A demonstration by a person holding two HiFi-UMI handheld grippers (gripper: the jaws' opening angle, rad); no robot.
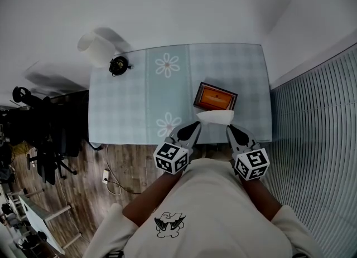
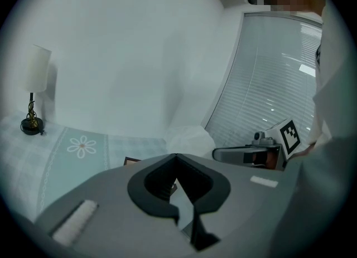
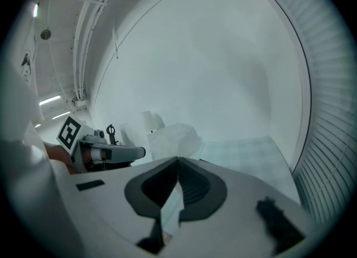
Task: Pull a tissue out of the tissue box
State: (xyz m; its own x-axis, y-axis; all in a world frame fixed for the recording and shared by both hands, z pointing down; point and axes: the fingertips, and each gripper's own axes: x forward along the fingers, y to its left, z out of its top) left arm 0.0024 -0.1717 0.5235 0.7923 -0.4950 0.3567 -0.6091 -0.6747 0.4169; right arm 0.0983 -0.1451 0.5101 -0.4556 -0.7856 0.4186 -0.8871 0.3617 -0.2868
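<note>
An orange tissue box [image 1: 215, 96] lies on the checked tablecloth [image 1: 139, 106], near the table's front right. One white tissue [image 1: 215, 117] hangs stretched just in front of the box, between my two grippers. My left gripper [image 1: 196, 125] is shut on the tissue's left end. The right gripper [image 1: 229, 128] is shut on its right end. In the left gripper view the jaws [image 2: 176, 155] meet, with the tissue [image 2: 189, 139] bunched beyond them and the right gripper [image 2: 251, 154] beside it. The right gripper view shows its closed jaws [image 3: 178, 160], the tissue [image 3: 174, 139] and the left gripper [image 3: 109, 154].
A table lamp with a white shade [image 1: 93, 48] and black base [image 1: 118, 65] stands at the table's far left corner. A ribbed blind wall [image 1: 318, 134] runs along the right. Dark chairs and clutter [image 1: 39, 140] fill the floor at left, with a cable [image 1: 109, 176].
</note>
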